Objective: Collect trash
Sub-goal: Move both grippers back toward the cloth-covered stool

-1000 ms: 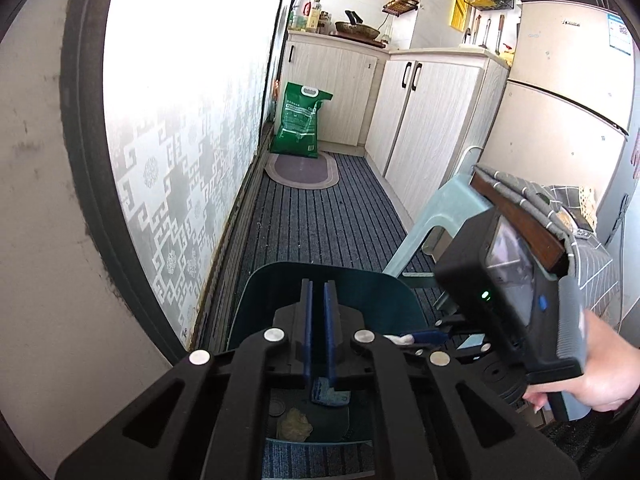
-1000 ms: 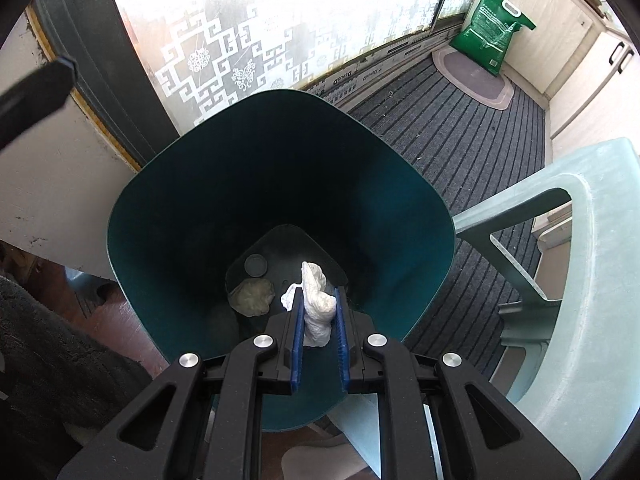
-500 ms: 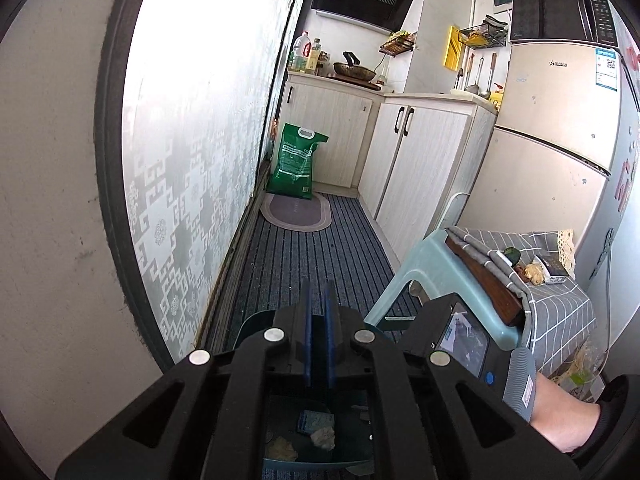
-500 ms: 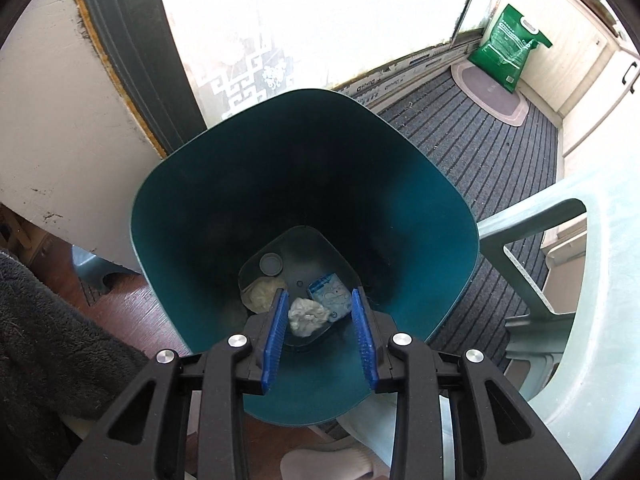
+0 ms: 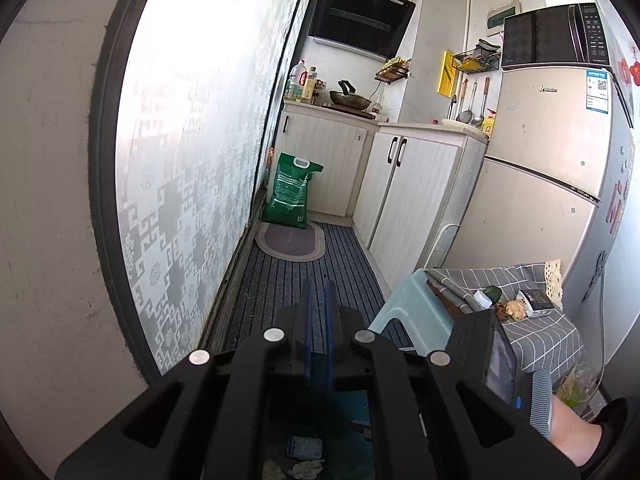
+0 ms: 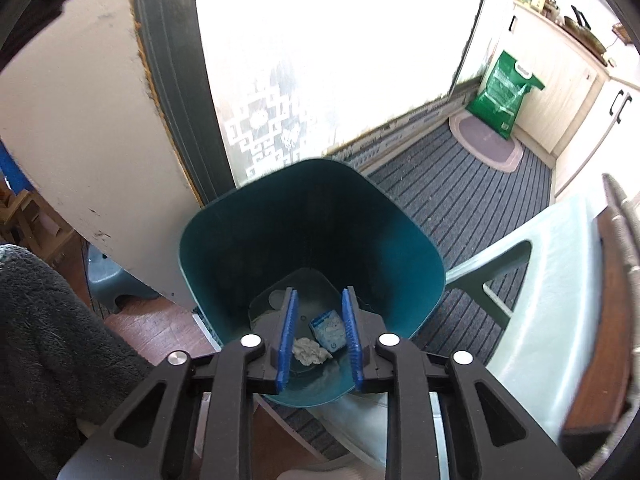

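Trash down in the green bin (image 6: 224,236), both tongs holding nothing.

Right gripper (image 6: 319,332) wide open above the bin, nothing between the blue fingers (image 6: 287,328). Left gripper (image 5: 318,312) nearly shut, just a thin gap, nothing in it, pointing far down the kitchen floor. At the bottom of the bin: a crumpled tissue (image 6: 310,351), and just right of it a small blue and white packet (image 6: 329,328). Both probably light, soft and easy to squash. Best to pinch gently across the middle. More bits maybe left on the checked cloth (image 5: 540,332) to the right.
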The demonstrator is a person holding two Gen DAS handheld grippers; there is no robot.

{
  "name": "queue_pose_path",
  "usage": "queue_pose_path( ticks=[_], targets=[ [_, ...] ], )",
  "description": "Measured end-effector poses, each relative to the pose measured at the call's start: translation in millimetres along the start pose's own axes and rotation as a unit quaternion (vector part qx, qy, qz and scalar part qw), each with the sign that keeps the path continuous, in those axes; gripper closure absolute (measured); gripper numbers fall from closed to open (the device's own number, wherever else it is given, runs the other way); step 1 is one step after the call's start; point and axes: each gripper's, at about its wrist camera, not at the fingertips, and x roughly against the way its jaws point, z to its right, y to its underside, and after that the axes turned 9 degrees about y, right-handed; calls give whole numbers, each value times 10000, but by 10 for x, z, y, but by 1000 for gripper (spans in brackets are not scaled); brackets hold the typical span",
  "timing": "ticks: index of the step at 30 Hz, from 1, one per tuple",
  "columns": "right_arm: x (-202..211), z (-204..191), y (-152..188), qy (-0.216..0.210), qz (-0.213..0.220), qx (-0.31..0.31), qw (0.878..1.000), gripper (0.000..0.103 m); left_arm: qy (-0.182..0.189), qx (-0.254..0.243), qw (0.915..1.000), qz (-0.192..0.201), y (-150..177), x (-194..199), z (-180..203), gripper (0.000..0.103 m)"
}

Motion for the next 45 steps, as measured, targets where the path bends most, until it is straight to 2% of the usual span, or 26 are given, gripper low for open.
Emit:
queue_pose_path(
  ticks=[8,13,19,33,42,45],
  targets=[
    [613,238,-41,134,753,-172,9969,82,58,-64,9999,-66,-36,-95,125,94],
    [896,448,-14,289,1038,-331,9936,82,195,-123,9996,-142,-51,-180,262,92],
    [1086,744,108,463,1169,-537,9906,82,393,-405,9976,-406,15,-364,532,88],
    [1413,1481,579,850,1297,-1220,9803,82,831,-846,9906,-686,122,-683,1165,88],
    [1583,1943,1012,1190,1322,-1812,9672,82,1144,-1162,9819,-961,236,-928,1641,85],
    [1599,2048,1141,1223,1295,-1943,9646,82,1214,-1303,9776,-1123,309,-1032,1794,79]
  ],
)
